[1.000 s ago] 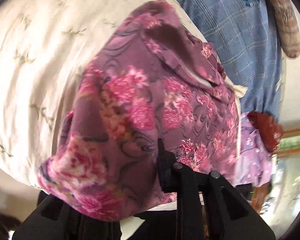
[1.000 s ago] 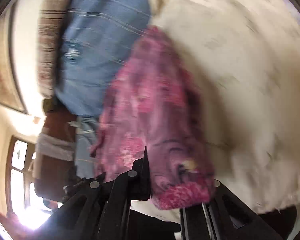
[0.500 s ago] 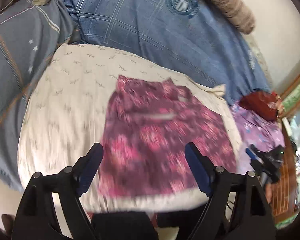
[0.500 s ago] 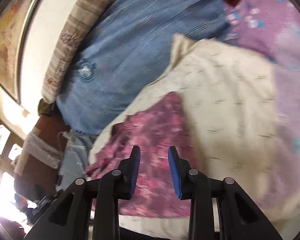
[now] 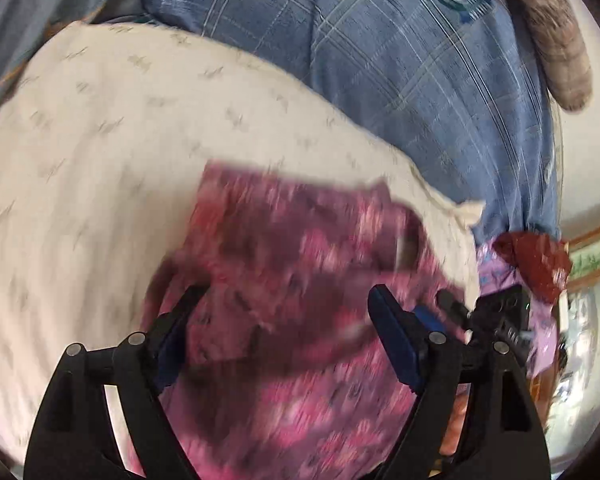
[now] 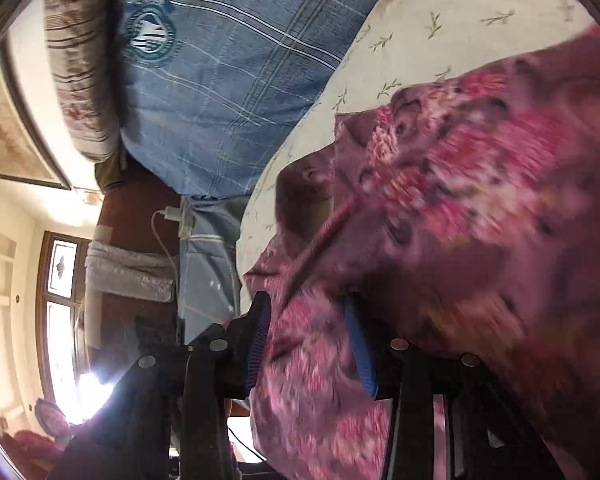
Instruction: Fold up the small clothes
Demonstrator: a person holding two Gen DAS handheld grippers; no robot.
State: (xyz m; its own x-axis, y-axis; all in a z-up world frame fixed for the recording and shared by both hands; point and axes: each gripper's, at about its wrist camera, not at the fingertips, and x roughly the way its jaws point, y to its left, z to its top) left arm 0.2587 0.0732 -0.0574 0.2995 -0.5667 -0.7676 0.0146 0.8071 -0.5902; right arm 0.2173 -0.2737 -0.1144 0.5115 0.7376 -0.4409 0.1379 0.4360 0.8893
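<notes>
Motion blur smears the garment (image 5: 300, 300) in your left view, so its folds are hard to read, and its near edge runs out of frame. It lies on the cream pillow (image 5: 100, 140), which rests on a blue checked bedcover (image 5: 400, 80) beside a striped bolster (image 5: 552, 32). A purple cloth (image 5: 496, 272) and a red one (image 5: 536, 264) sit past the pillow's corner.

Your left tongs (image 5: 288, 320) stand wide apart above the garment, gripping nothing. Your right tongs (image 6: 308, 328) are opening, the fabric lying between the pads; whether they press it, you cannot tell. A window (image 6: 60, 280) glows at left.

A second ago both tongs pinched the garment.
</notes>
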